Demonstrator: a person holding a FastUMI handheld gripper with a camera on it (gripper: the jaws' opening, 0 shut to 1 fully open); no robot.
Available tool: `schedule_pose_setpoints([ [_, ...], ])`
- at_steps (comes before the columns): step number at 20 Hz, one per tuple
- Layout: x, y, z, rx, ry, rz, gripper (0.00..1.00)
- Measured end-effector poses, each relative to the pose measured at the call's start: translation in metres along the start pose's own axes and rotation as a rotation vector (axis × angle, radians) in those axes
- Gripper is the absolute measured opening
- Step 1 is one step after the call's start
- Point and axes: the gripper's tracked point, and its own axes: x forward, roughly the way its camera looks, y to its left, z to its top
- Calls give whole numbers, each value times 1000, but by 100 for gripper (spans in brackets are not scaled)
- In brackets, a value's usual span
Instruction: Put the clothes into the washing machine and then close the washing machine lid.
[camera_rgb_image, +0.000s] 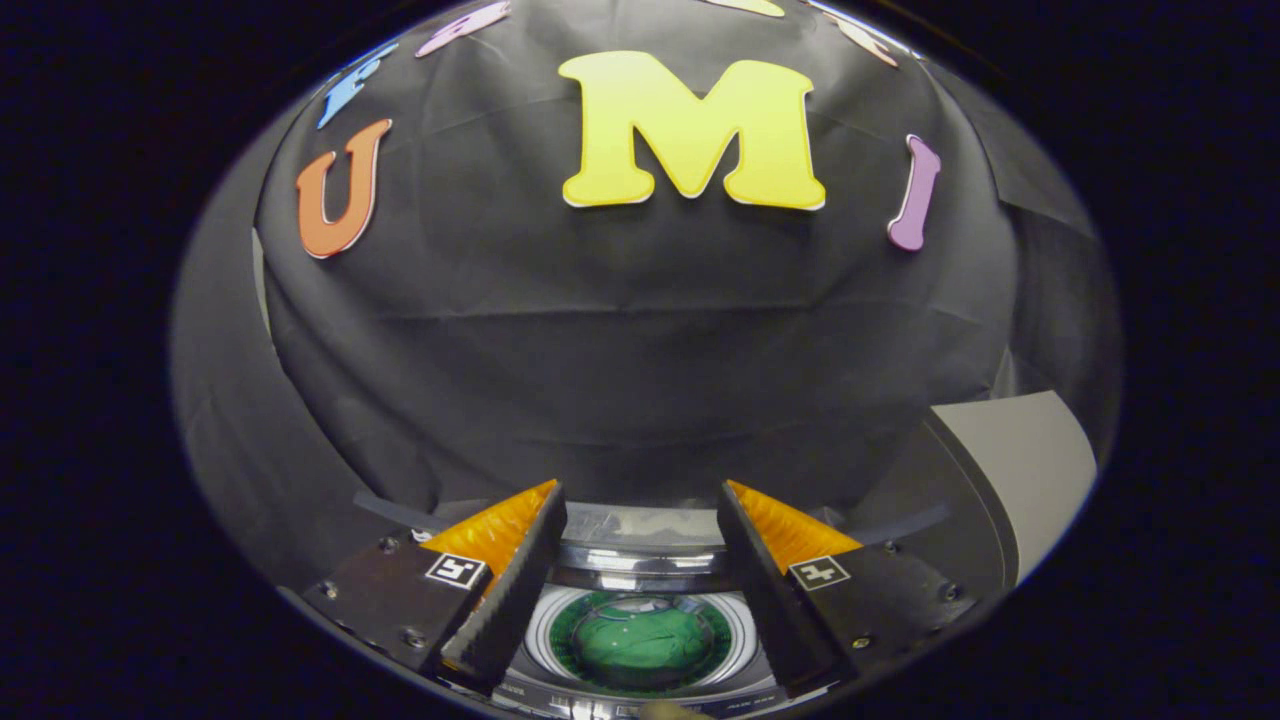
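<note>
**Down below: the washer sits right under our fingers**

Now we look along the gripper, and its two fingers stand wide apart with nothing held between them. Not one bit of cloth touches them.

The washing machine lies below us and just ahead. We see its round opening in the gap between the two fingers — a pale ring around a dark hole. Inside that hole sits something green, rounded and a bit shiny. We think it is the clothes, already down in the tub, but we cannot be sure, since it is small and partly hidden by the fingers.

So the thing that matters most is this: the opening is straight down between the fingers, not off to one side.

The lid is what we need next, we think. A shiny curved band runs across just past the opening, between the fingertips, with a clear, glassy strip above it — that may be the lid standing open at the back, though we cannot tell for sure. If so, it lies ahead of the fingers and across them, side to side. A big pale grey panel stands off to the right, well apart from the fingers.
</note>
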Motion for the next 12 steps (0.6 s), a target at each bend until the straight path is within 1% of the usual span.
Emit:
schedule_pose_setpoints([
  [3, -14, 2, -18, 10, 12, 15, 95],
  [7, -27, 4, -38, -7, 28, 23, 95],
  [9, -31, 4, -51, -16, 57, 20, 95],
  [10, -31, 2, -62, -29, 86, 11, 95],
  [12, -31, 0, -85, -34, 145, 19, 96],
])
